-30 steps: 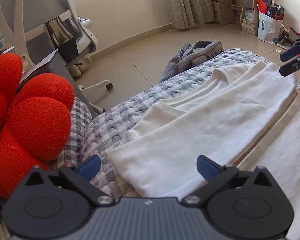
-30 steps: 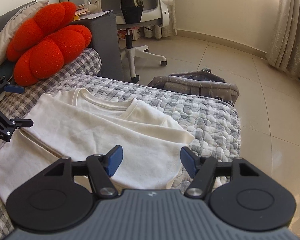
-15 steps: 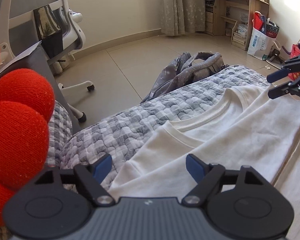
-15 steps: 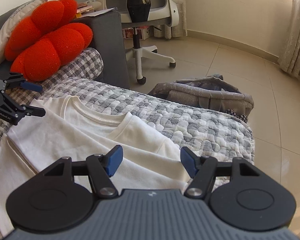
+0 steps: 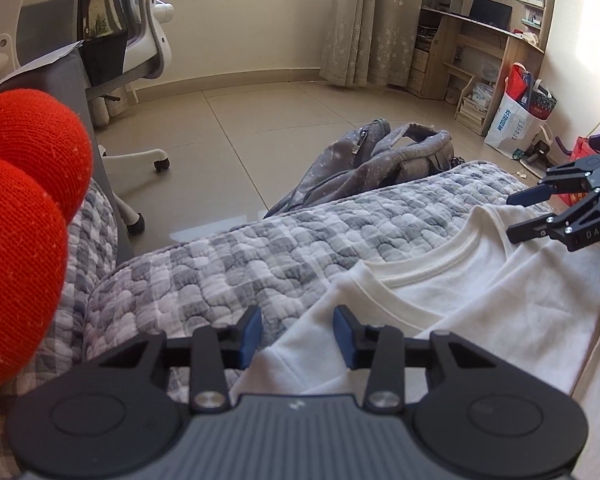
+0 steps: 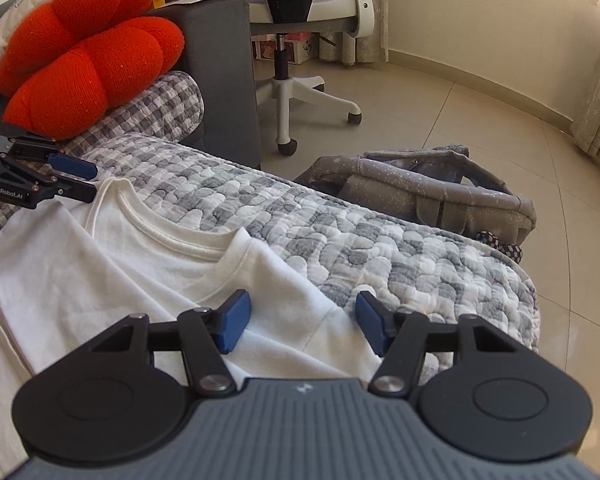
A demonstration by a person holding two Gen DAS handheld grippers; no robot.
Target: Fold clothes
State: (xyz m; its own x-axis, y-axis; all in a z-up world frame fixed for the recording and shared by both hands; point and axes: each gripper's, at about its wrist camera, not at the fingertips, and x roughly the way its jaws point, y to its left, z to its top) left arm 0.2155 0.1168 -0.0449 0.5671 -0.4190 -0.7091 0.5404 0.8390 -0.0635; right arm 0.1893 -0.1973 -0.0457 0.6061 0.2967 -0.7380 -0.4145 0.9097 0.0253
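My right claw (image 6: 302,322) hangs over the white shirt's (image 6: 140,264) shoulder, jaws closing with cloth between them, not yet pinched. My left claw (image 6: 82,180) sits beside the red cushion (image 6: 88,52).

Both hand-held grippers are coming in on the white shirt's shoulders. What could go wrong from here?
The closing left hand-held gripper sits at the shirt edge, so it could pinch the quilt too. The right hand-held gripper, also closing, is further in and may catch only the top layer, skewing the fold.
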